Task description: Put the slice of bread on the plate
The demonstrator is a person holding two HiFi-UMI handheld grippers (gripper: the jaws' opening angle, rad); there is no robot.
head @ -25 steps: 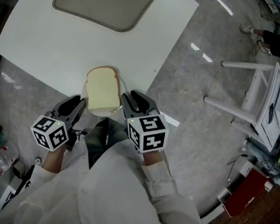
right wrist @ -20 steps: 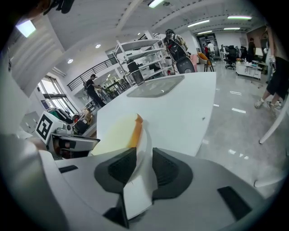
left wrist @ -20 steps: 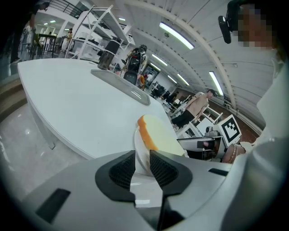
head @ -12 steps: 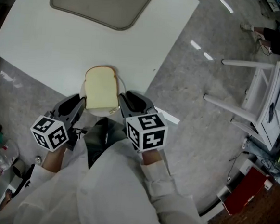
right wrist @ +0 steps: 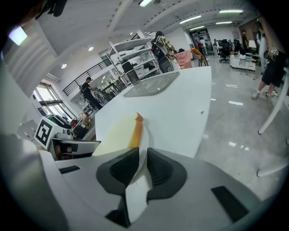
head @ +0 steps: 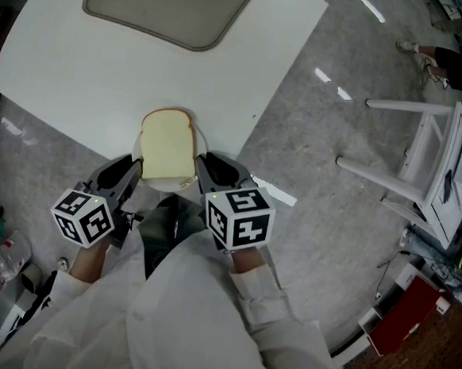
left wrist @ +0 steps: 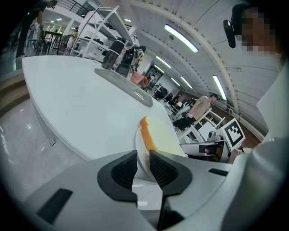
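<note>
- The slice of bread (head: 169,145) lies flat on the white plate (head: 169,185), covering most of it.
- Its long axis runs straight away from you. The rounded, domed top points toward the far side of the table (head: 80,72) and the squared bottom edge faces your body.
- In both gripper views you see the slice edge-on, with its orange-brown crust toward the camera.
- Your left gripper (head: 132,169) is clenched on the plate's left rim. The left gripper view shows the thin white rim pinched between the two dark pads, with only a narrow slit between them.
- Your right gripper (head: 209,167) grasps the opposite rim in the same manner, its jaws drawn in on the white edge, just beside the crust.
- Neither gripper touches the bread.
- You have the plate at the table's near edge, close to the corner, with its nearest part past the edge and over the grey floor.
- I cannot tell whether the plate rests on the table or is held just above it.
- A grey-brown tray (head: 167,6) sits well apart at the far end of the table.
</note>
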